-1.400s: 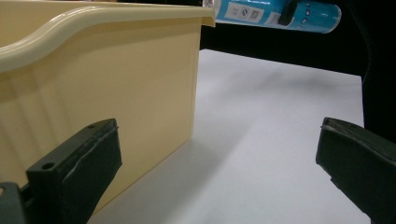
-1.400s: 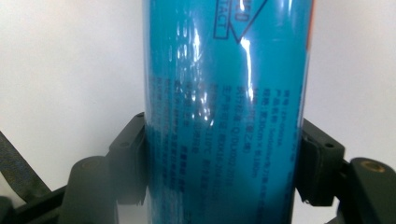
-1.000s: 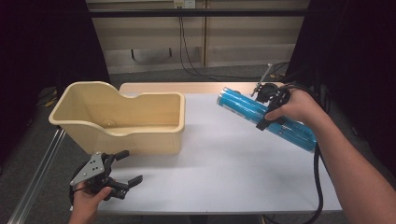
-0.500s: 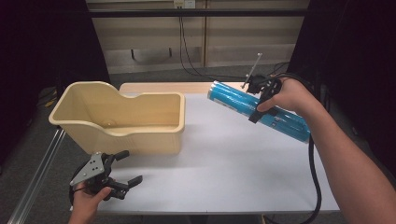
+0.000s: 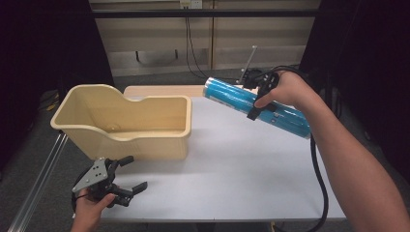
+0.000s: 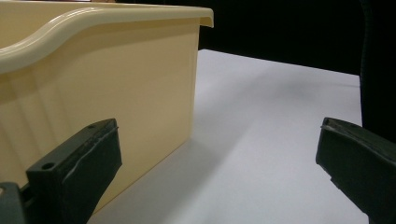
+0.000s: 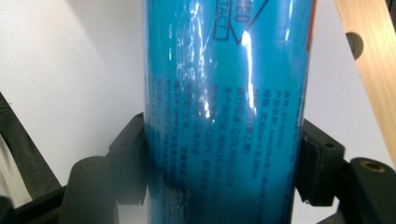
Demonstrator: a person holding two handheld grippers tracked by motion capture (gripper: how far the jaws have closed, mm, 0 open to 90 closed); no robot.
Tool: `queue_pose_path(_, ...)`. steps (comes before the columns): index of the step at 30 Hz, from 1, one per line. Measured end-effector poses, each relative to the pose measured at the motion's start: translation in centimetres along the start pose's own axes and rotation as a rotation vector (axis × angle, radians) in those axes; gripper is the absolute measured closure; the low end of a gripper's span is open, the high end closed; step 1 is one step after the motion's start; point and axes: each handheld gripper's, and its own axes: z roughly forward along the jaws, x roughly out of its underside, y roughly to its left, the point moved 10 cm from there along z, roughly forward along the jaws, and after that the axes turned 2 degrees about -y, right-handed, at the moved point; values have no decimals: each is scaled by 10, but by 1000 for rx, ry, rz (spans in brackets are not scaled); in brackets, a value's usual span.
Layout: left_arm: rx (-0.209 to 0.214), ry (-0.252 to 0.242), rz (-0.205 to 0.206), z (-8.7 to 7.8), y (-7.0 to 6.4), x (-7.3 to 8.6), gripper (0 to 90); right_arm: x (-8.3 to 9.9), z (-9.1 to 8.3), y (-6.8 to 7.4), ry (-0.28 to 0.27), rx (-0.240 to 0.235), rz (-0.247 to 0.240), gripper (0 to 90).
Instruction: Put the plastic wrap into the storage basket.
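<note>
At the near left corner of the white bench (image 5: 232,164), the left tongs (image 5: 129,190) rest low with their jaws spread wide and holding nothing, probably parked out of the way so the other hand has room to work. Just beyond them stands the cream-coloured plastic bin with a scooped rim (image 5: 140,137), open side up and seemingly bare inside, likely waiting to receive something. Farther right, the right tongs (image 5: 258,104) are clamped across the middle of a long blue shiny foil-wrapped tube (image 5: 232,95), holding it in the air above the bench's right half, tilted with its higher end toward the bin. Gripping it mid-length looks meant to balance the load for a carry to the bin.
</note>
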Motion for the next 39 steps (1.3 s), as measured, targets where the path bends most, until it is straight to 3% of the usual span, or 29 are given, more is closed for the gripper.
queue_pose_path(16, 1, -3, -2, -1, 0, 0, 0, -37, 0, 12, 5, 1, -75, 328)
queue_pose_path(39, 10, -2, -11, -1, 0, 0, 0, -74, 10, 21, 1, -10, -148, 328)
